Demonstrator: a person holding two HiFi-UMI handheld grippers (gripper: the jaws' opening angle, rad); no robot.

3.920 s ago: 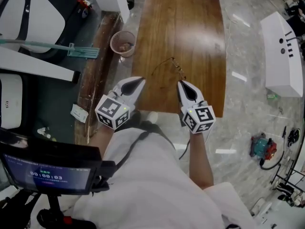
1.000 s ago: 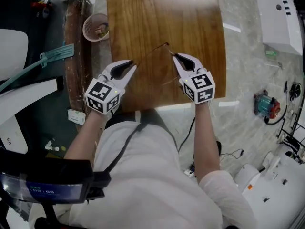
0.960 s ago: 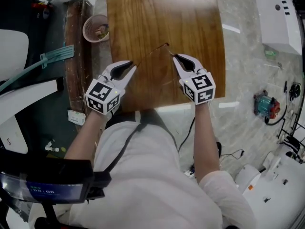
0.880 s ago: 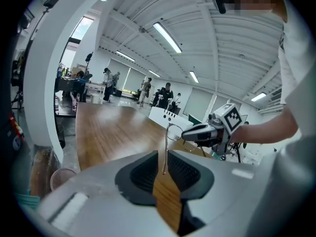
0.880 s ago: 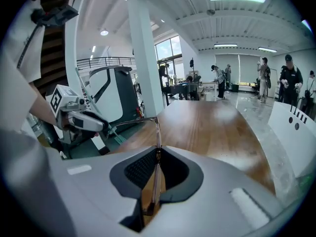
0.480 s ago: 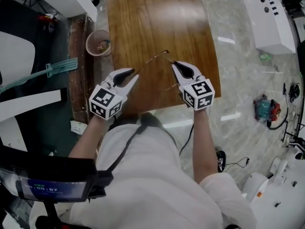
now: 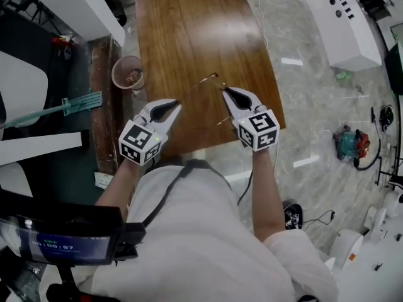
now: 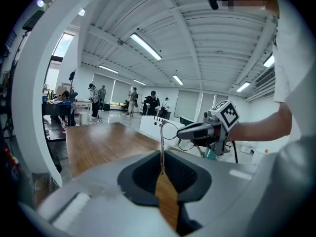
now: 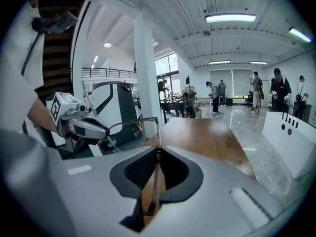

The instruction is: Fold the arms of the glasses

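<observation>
The left tool [image 7: 172, 106] appears to pinch only the very tip of one thin arm of the glasses [image 7: 201, 82]. With so little metal between the pads, that tip could likely slip free on the next move. With both arms gripped at once, any drift of the hands apart or out of line would probably strain the hinges or bend the wire frame. The glasses hang in the air above the near edge of the wooden surface [image 7: 189, 30]. A lost grip could drop them onto the surface, or past that edge to the floor [image 7: 315, 106].

The left tool's jaws have just been closing and now stand almost together on the end of the arm, which rises from between them. Above the same near edge, the right tool [image 7: 228, 92] is clamped on the other arm. That arm runs lengthwise through its nearly closed jaws, and the frame front stretches across towards the left tool. Neither arm is folded yet.
</observation>
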